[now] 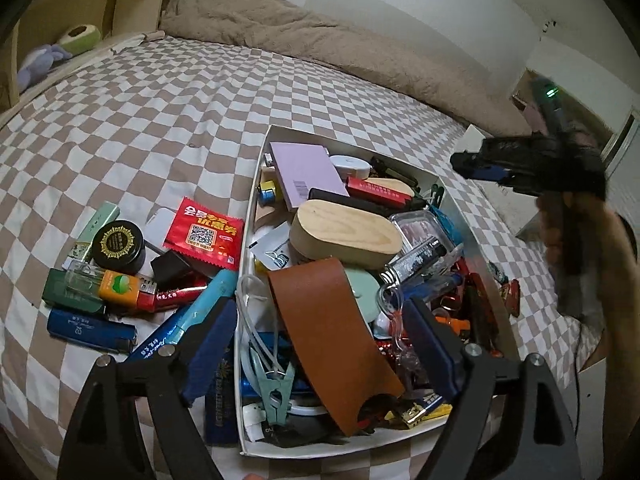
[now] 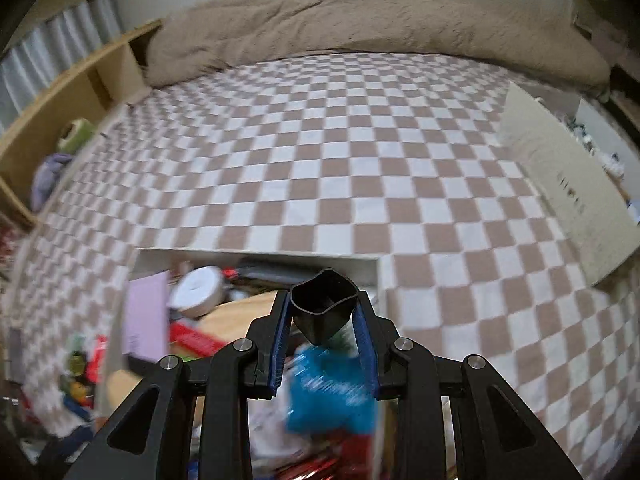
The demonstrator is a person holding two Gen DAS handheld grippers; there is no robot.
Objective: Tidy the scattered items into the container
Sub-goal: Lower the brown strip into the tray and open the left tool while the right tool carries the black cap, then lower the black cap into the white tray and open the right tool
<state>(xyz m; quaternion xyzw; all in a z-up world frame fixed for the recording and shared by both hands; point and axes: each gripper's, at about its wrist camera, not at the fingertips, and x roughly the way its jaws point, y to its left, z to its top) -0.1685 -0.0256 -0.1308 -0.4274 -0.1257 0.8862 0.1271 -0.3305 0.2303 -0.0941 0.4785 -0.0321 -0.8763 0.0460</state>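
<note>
Here, white box (image 1: pixel 256 216) crammed with clutter, left gripper (image 1: pixel 320 328) released above, right gripper (image 2: pixel 324 312) grasping black cup (image 2: pixel 324 304).

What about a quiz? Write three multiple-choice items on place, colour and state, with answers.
1. Where is the black jar? A on the sheet left of the box; B inside the box; C on the shelf.
2. What colour is the leather strap in the box? A green; B white; C brown.
3. The right gripper is: A open, empty; B shut on a black cup; C shut on a red packet.
Answers: A, it sits among loose items; C, plainly brown; B, both pads press the cup.
</note>
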